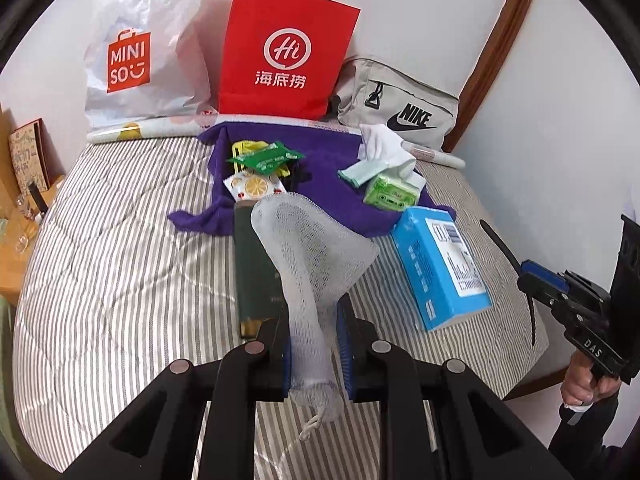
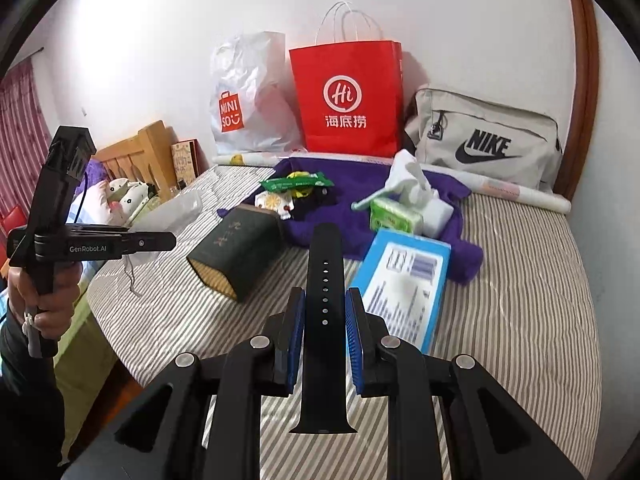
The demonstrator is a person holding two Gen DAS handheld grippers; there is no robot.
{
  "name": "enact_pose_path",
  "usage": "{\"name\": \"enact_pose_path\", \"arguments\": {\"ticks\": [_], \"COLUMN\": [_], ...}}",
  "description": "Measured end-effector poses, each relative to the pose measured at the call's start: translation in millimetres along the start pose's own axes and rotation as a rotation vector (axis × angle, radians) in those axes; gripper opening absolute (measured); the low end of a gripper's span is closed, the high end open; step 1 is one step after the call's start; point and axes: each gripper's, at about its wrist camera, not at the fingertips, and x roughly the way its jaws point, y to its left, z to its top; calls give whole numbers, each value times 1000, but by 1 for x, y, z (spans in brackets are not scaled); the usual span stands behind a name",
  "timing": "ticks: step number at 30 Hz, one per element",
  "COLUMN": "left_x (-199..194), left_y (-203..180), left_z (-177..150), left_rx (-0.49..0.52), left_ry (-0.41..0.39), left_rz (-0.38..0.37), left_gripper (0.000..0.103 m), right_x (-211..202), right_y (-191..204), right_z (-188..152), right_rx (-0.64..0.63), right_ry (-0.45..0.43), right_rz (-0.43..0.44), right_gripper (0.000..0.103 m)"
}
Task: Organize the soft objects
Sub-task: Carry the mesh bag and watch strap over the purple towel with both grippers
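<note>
Both grippers loaded over the bed

My left gripper [image 1: 316,354] clamps the mesh pouch [image 1: 312,264]; my right gripper [image 2: 325,338] clamps the strap [image 2: 325,320], pointing lengthwise toward the bed's [image 2: 520,280] far edge.

A white net pouch [image 1: 316,264] is showing by the tool, over a purple towel [image 1: 332,184] and grey-striped bed [image 1: 120,280]

red paper bag [image 1: 286,52], grey Nike bag [image 2: 486,142], wooden headboard [image 2: 138,150]

White mesh pouch [image 1: 316,264] raised off the striped bed, black perforated watch strap [image 2: 325,312] held upright
</note>
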Motion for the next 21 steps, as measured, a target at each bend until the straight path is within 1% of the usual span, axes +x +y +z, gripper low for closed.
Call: {"name": "enact_pose_path", "arguments": {"ticks": [9,18,21], "left_x": [13,39,47], "left_y": [0,-4,-3], "left_z": [27,44,51], "left_rx": [11,9,6], "left_ry": [-2,26,31], "left_rz": [7,14,17], "left_gripper": [18,18,18], "right_x": [21,58,70], "right_y": [-11,-29,-37], "right_z": [31,63,71], "right_rx": [-5,-12,7], "right_ry": [-8,-2,8], "right_rz": [19,21,39], "right_gripper": [20,20,20]}}
